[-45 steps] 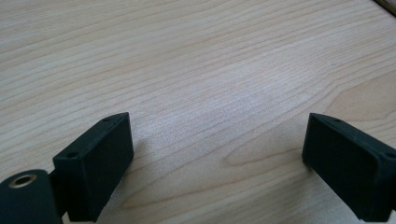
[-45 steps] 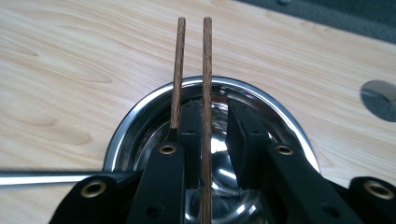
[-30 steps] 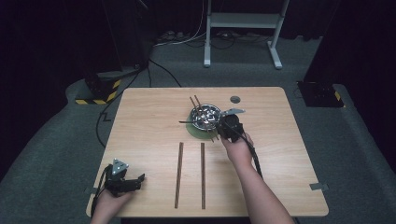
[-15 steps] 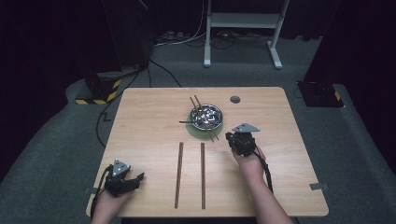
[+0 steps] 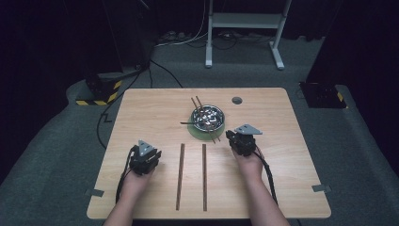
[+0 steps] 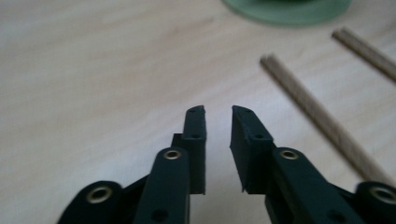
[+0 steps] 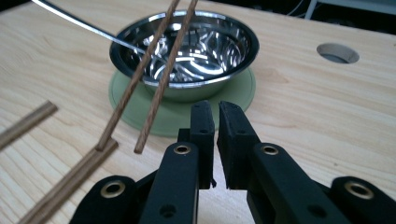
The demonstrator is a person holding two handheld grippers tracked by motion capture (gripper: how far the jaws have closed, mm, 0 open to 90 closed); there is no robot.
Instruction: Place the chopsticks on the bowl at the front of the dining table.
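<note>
A steel bowl (image 5: 207, 117) stands on a green mat (image 5: 195, 132) at the table's middle back. A pair of wooden chopsticks (image 5: 203, 114) lies across the bowl, and a thin metal handle (image 5: 187, 123) pokes out to its left. My right gripper (image 5: 241, 140) rests just right of the mat. In the right gripper view this gripper (image 7: 217, 105) is shut and empty, facing the bowl (image 7: 187, 51) and the chopsticks (image 7: 154, 79). My left gripper (image 5: 147, 157) sits left of two long wooden sticks (image 5: 180, 176). Its jaws (image 6: 218, 109) stand slightly open with nothing between them.
The second stick (image 5: 204, 176) lies parallel to the first, both running toward the front edge. A round hole (image 5: 236, 100) is in the tabletop behind the bowl. In the left gripper view one stick (image 6: 322, 119) passes to the right of the jaws.
My right gripper has drawn back from the bowl toward the front right. My left gripper has moved forward and right from the front-left corner, nearer the sticks.
</note>
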